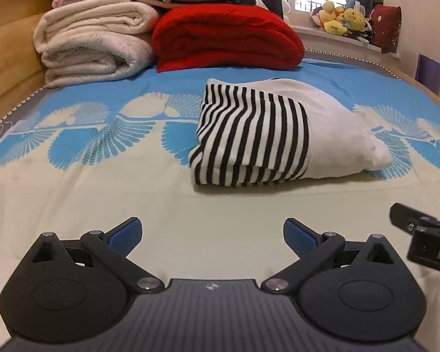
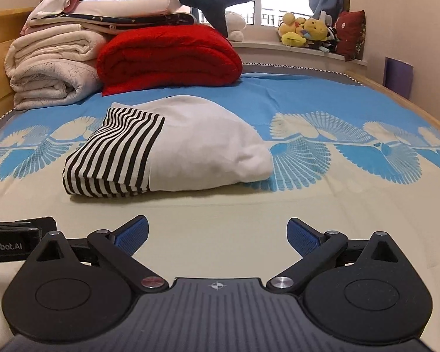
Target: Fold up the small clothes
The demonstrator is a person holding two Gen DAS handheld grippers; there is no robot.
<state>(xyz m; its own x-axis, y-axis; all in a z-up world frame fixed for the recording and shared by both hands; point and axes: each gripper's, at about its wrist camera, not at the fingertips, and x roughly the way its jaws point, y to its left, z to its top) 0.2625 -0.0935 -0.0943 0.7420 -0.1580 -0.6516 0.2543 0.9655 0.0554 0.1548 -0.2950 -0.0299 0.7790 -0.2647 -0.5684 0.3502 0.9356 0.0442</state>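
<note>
In the left wrist view, the left gripper (image 1: pixel 212 234) spreads its blue-padded fingers (image 1: pixel 126 234) wide at the lower centre, empty above the cream bedspread (image 1: pixel 102 193). The folded white garment with a black-striped sleeve (image 1: pixel 258 135) lies mid-frame. In the right wrist view, the right gripper (image 2: pixel 217 234) stands equally wide, holding nothing; the garment (image 2: pixel 173 149) sits centre-left.

Left hand-held gripper (image 1: pixel 212 236) jaws wide, empty, right hand-held gripper (image 2: pixel 217 234) likewise
</note>
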